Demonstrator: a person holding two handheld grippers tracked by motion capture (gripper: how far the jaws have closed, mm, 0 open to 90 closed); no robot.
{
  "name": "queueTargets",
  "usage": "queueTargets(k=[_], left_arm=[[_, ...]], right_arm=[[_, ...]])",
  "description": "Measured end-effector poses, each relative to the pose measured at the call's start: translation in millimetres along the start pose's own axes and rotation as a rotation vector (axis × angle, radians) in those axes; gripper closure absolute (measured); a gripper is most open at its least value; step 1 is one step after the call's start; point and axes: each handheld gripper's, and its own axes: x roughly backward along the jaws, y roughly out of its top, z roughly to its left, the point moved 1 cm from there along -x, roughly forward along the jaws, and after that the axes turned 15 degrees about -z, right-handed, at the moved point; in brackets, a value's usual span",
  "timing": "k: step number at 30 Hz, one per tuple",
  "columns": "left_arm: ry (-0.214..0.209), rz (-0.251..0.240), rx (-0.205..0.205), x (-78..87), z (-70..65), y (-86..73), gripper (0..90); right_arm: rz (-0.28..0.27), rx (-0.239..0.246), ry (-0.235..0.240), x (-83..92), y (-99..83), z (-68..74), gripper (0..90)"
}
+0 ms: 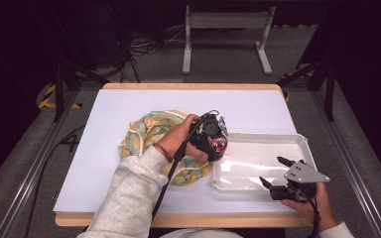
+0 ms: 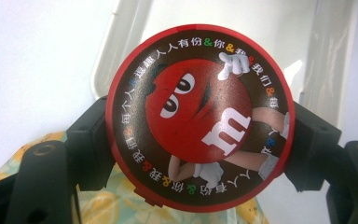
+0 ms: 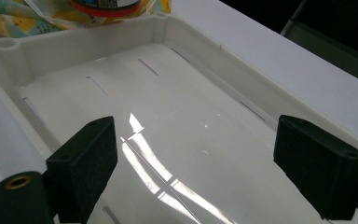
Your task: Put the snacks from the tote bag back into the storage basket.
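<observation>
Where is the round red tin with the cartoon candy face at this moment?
In the left gripper view, the round tin is clamped in the left claw, between the patterned cloth and the white tray.

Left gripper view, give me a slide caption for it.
Left gripper clamps a round red M&M's tin above the white tray and patterned cloth.

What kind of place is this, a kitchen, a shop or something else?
Probably a lab or recording setup, not a kitchen. A white-covered table stands alone on grey carpet, with metal rails alongside, loose cables on the floor behind it, and a dark surround.
</observation>
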Motion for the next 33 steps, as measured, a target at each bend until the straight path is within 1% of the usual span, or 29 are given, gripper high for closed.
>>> queueTargets(k=[5,6,7,10,12,15,17,21,24,27,29,33], left_arm=[[-0.018,0.005,-0.002,-8.6,-3.9,3.9,25.3],[-0.022,0.009,-0.013,-10.3,-4.1,5.2,25.3],[-0.021,0.009,-0.009,-12.1,-5.3,6.1,25.3],[-0.036,0.011,-0.021,-16.9,-7.1,8.6,25.3],[-0.037,0.013,-0.019,-19.2,-8.3,9.4,25.3],[-0.051,0.012,-0.013,-23.6,-9.9,9.7,25.3],[-0.052,-0.003,-0.006,-26.1,-11.1,9.7,25.3],[-0.064,-0.005,-0.015,-30.8,-13.6,11.2,25.2],[-0.067,0.004,-0.008,-34.9,-15.2,11.2,25.2],[-0.069,0.014,-0.015,-37.6,-14.6,11.3,25.2],[-0.075,0.016,-0.004,-39.7,-15.7,10.6,25.2],[-0.079,0.01,-0.004,-43.3,-16.9,11.4,25.2]], right_arm=[[-0.001,0.001,0.0,0.3,0.2,0.1,14.3],[-0.001,0.0,0.0,0.3,0.1,-0.1,14.4],[0.0,0.0,0.0,0.2,0.0,-0.2,14.4],[0.001,0.0,0.003,0.0,0.0,0.3,14.4],[0.002,0.002,0.005,0.0,0.0,0.4,14.3],[0.002,0.001,0.003,-0.1,-0.3,0.1,14.3],[0.004,0.001,0.001,-0.1,-0.3,0.1,14.3],[0.003,0.0,0.0,-0.2,-0.2,0.0,14.3],[0.006,0.005,0.005,-0.2,0.0,0.8,14.3],[0.006,0.004,0.005,-0.3,-0.2,0.7,14.3],[0.006,0.001,0.003,-0.4,-0.4,0.4,14.3],[0.008,0.002,0.006,-0.6,-0.5,0.4,14.2]])
